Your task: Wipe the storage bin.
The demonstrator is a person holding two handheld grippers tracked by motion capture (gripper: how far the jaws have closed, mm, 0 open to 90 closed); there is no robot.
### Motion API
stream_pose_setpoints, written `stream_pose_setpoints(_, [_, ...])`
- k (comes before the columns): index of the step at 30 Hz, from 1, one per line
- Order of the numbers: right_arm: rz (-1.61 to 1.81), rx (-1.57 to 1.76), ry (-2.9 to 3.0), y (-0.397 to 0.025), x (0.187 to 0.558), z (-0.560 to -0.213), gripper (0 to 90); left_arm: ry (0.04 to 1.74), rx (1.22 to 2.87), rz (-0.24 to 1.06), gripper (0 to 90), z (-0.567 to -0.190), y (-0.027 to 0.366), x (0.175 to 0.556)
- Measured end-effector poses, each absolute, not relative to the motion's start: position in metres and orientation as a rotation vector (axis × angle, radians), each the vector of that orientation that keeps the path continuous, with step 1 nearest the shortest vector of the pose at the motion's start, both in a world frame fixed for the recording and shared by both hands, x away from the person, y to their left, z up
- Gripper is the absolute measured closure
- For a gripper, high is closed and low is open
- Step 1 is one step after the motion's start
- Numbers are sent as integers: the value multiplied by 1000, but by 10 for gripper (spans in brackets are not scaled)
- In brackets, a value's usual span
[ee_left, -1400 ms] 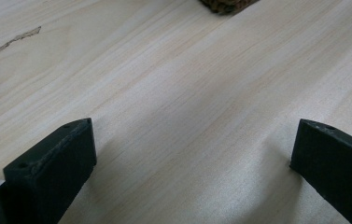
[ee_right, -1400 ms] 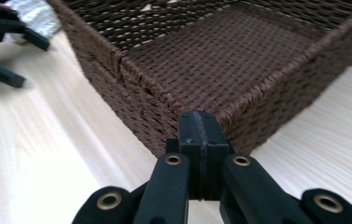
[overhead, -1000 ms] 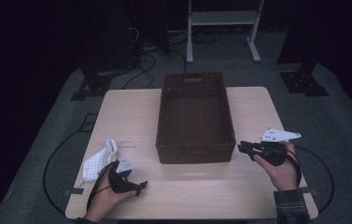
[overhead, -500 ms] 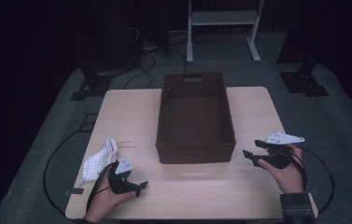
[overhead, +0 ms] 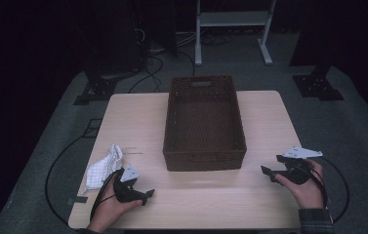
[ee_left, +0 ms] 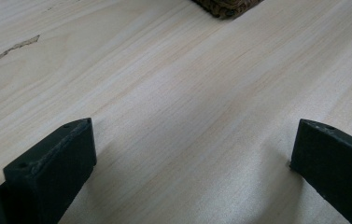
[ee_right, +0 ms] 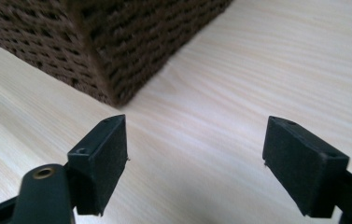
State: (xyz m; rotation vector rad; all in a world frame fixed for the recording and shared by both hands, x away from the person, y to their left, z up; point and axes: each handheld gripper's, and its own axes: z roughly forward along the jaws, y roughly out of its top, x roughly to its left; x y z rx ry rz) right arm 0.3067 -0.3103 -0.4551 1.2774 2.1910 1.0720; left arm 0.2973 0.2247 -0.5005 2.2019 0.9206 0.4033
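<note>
From the high view, the brown wicker basket [overhead: 204, 122] sits mid-worktop, and a crumpled white cloth [overhead: 104, 166] lies by the near-left corner, just beside the left gripper [overhead: 142, 196]. The right gripper [overhead: 268, 173] rests near the right edge. In the left gripper view the jaws are spread over bare wood. In the right gripper view they're spread too, facing the basket's corner. Looks like nothing's picked up yet; my guess is the left one needs to swing over to the cloth.
</note>
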Motion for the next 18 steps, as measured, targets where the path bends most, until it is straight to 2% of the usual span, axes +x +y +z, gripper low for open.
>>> stream_pose_setpoints(18, [919,1358,2282,-318,293,-488,177,920,2202,403,0,-500,225,297])
